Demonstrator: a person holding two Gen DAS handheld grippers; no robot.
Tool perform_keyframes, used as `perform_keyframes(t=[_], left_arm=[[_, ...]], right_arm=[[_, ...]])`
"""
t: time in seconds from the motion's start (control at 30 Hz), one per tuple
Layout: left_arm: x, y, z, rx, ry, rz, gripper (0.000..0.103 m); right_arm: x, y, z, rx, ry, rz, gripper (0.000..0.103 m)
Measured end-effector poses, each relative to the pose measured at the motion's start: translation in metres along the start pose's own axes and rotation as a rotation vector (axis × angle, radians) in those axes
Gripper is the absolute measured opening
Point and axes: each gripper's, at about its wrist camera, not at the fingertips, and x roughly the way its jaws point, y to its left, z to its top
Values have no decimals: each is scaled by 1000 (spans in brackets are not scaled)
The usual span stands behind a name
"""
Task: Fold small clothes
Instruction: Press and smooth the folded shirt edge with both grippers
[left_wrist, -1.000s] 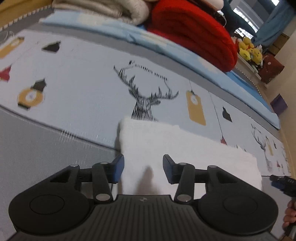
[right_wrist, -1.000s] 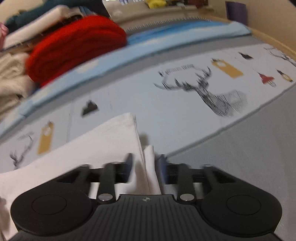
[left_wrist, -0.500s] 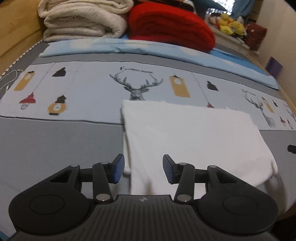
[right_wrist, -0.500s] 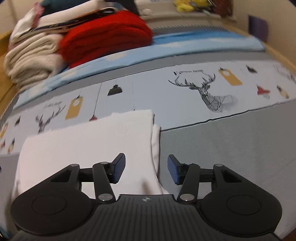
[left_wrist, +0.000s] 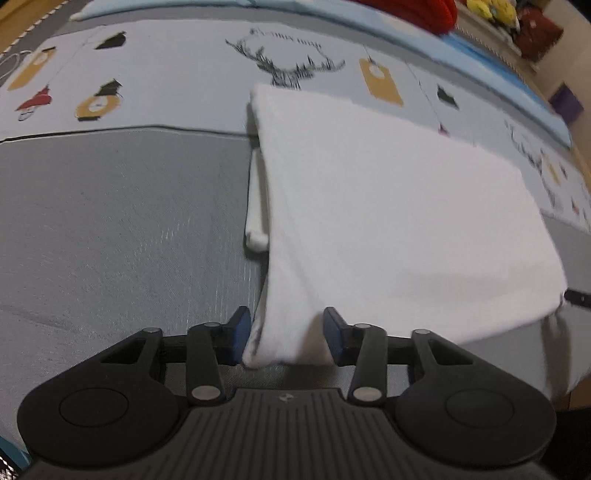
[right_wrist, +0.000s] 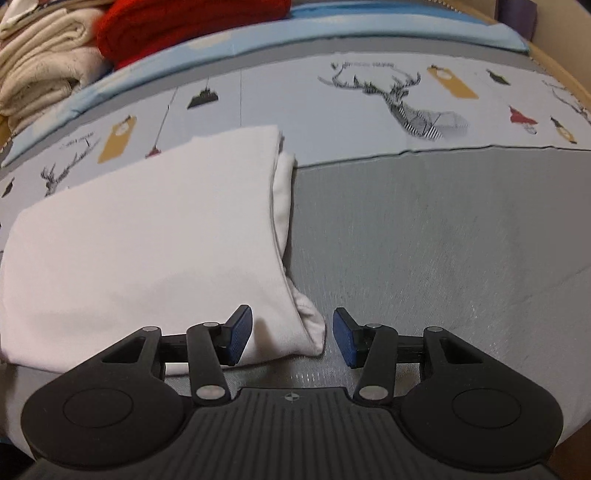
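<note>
A folded white garment (left_wrist: 388, 221) lies flat on the bed cover, half on its grey band (left_wrist: 129, 221) and half on the deer print. My left gripper (left_wrist: 285, 325) points down at the garment's near left corner. Its jaws are closing, the corner lies between the blue pads, and the right pad stands a little off the cloth. In the right wrist view the garment (right_wrist: 147, 240) shows layered edges on its right side. My right gripper (right_wrist: 291, 325) straddles the near right corner with closing jaws. Its left pad is over the cloth and its right pad is clear of it.
A red blanket (right_wrist: 184, 22) and cream folded blankets (right_wrist: 37, 62) are stacked at the head of the bed, behind a light blue strip (right_wrist: 332, 22). Yellow plush toys (left_wrist: 487, 7) and a purple box (left_wrist: 565, 103) stand beyond the far right. Grey cover (right_wrist: 443, 240) spreads to the garment's right.
Both grippers have drawn back along the garment's sides to its near corners. The right jaws widened, then narrowed around the right corner. The garment lies where it was.
</note>
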Motion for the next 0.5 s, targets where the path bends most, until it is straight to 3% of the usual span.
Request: perform_keyframes(t=[0.03,0.1,0.17,0.27,0.37,0.43,0.5], left_arm=[[3,-1,-1,22,19,11,20],[9,0,-5,59,46,48,8],[12,2,-8,74,59,56,7],[10,2,-10,81,48,51,7],[6,4,-9,56,37,47,12],[-1,8,-6,19,2,43,32],[-9,11,-2,-21,-45,24,41]], right_arm=[[3,0,-1,-3,14,3,35],[10,1,-3,-18,49,11,12],[13,2,-6,-47,63,-16,1],[13,-5,-8,-29,70,-5,0],[11,-11,-9,-15,66,-36,0],[7,-17,-9,10,52,-45,0],[-2,-21,-7,37,5,-35,2]])
